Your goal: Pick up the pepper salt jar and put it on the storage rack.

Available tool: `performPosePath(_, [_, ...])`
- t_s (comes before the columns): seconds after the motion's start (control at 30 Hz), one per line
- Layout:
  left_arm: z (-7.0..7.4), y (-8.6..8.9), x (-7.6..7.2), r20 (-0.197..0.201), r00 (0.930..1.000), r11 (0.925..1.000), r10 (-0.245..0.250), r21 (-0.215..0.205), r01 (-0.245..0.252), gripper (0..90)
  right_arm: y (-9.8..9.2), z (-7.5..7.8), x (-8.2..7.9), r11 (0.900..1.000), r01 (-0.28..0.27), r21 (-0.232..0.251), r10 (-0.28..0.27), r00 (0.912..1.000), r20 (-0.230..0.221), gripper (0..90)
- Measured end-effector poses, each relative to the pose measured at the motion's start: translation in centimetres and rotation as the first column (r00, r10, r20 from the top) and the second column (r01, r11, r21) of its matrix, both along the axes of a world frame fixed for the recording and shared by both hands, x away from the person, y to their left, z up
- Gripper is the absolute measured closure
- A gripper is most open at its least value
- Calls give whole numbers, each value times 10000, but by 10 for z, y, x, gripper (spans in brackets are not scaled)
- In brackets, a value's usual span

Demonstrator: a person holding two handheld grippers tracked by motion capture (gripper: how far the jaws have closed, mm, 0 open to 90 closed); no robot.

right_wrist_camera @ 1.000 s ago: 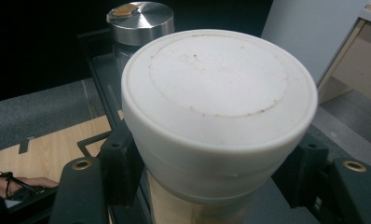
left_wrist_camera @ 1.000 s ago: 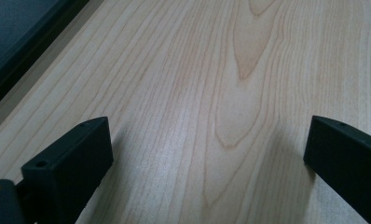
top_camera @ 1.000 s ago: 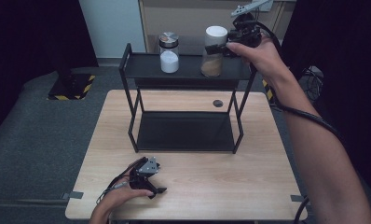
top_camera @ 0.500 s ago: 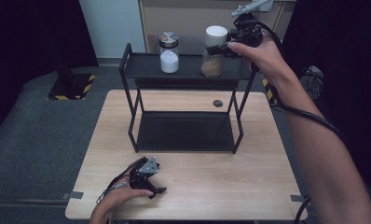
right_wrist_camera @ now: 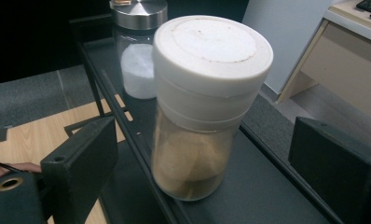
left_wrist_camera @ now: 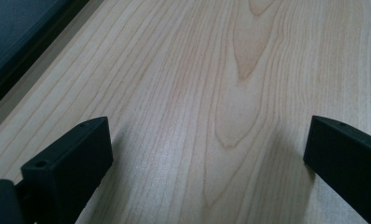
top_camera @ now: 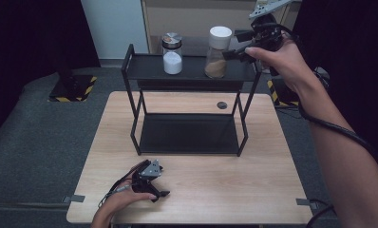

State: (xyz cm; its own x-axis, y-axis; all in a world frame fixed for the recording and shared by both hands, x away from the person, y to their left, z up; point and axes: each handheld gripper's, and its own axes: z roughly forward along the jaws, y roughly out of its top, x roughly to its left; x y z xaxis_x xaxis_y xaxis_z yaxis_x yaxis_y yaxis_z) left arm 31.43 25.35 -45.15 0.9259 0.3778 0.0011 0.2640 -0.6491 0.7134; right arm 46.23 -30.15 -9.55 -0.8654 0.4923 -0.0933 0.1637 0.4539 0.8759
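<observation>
No writing, label, brand or number can be read anywhere. The white-lidded jar (right_wrist_camera: 207, 107) and the steel-lidded jar (right_wrist_camera: 138, 46) on the rack's top shelf carry none.

Black two-tier metal rack (top_camera: 130, 66) on a light wooden table (top_camera: 253, 190); its top shelf carries a steel-lidded jar of white powder (top_camera: 172, 53) and, well apart to the right, a white-lidded jar of brown powder (top_camera: 218, 46), both upright. Right gripper (top_camera: 235, 45) held just beside the brown jar, jaws just been opening, nothing between them. Left gripper (top_camera: 157, 194) resting on the table's near edge.
</observation>
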Motion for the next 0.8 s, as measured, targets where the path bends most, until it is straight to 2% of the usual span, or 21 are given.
performPosePath(0.23, [0,0,0,0,10000,10000,-1,4,1,0,-5,-2,-17,9999,158,27,-158,9998,73,77])
performPosePath(0.8, [0,0,-1,-3,10000,10000,36,-11,-36,0,-5,-10,-46,9999,-152,73,149,9993,346,82])
